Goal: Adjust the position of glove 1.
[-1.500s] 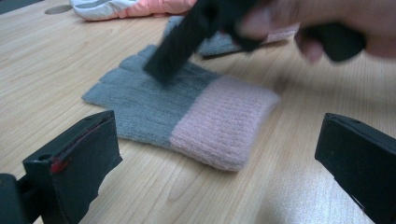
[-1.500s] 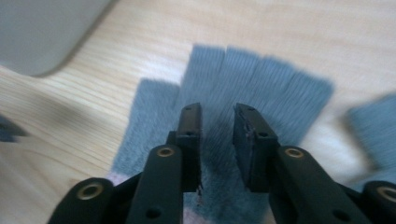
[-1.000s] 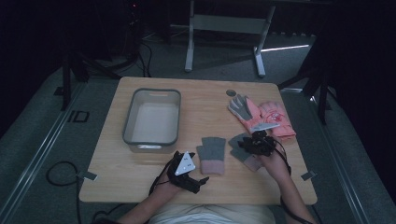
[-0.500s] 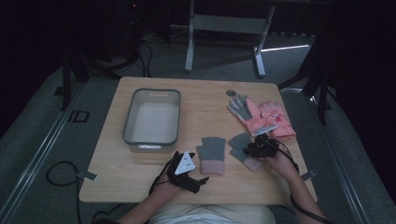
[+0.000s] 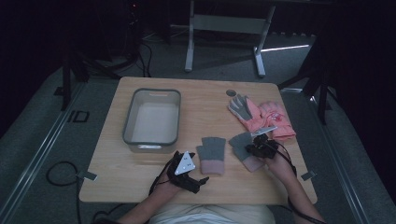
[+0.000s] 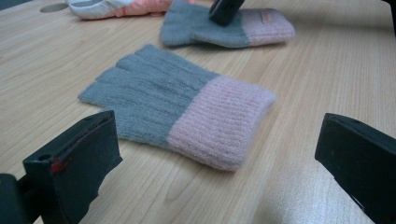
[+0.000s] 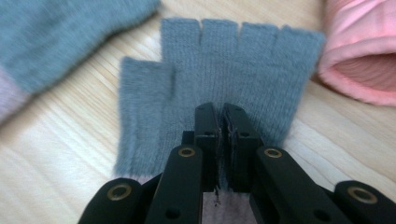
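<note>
Two grey fingerless gloves with pink cuffs lie flat near the table's front edge. Over the right glove sits my right gripper. Its jaws have just been closing and now stand pressed together on the glove's knit near the cuff. The left glove lies just ahead of my left gripper, which rests low on the table, open wide and holding nothing. In the left gripper view, the right glove lies farther off under the other gripper's dark jaw tip.
A grey-rimmed empty bin stands at the left middle of the table. A pink glove pair lies at the right, close to the right grey glove. A round hole is in the tabletop near the far edge.
My right hand has shifted slightly over the right glove. The left hand and both gloves stay where they were.
</note>
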The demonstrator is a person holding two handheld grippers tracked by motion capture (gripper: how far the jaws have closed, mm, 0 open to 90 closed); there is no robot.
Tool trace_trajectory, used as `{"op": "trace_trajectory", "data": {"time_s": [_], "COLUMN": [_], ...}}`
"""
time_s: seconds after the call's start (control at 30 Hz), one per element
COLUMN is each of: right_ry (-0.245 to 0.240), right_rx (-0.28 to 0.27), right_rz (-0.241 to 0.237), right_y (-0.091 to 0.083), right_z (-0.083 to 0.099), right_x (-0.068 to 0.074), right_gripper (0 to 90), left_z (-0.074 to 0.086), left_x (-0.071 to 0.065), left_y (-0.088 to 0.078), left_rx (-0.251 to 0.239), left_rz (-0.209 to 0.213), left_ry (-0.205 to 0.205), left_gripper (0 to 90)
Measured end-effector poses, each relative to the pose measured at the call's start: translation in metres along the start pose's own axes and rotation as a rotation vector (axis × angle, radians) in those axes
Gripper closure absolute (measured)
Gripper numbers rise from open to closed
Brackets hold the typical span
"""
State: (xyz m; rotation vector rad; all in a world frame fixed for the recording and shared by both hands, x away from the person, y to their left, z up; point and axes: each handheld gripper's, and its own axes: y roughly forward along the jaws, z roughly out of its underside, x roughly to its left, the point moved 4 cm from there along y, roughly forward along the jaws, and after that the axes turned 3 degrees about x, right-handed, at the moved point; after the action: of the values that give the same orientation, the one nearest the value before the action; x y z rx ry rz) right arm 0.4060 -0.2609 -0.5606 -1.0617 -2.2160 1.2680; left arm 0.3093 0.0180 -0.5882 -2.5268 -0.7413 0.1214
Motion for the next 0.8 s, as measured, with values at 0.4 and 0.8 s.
{"op": "trace_trajectory", "data": {"time_s": [0.4,0.8], "right_ry": [0.128,0.303], "right_rx": [-0.153,-0.196], "right_rz": [0.055,0.191], "right_y": [-0.080,-0.088], "right_z": [-0.007,0.006], "right_x": [0.020,0.033], "right_gripper": [85.4,85.3], "left_z": [0.000,0.000], "left_x": [0.001,0.000], "left_y": [0.000,0.000], "left_rx": [0.002,0.005], "left_rz": [-0.003,-0.006], "left_ry": [-0.002,0.002], "left_gripper": [0.0,0.0]}}
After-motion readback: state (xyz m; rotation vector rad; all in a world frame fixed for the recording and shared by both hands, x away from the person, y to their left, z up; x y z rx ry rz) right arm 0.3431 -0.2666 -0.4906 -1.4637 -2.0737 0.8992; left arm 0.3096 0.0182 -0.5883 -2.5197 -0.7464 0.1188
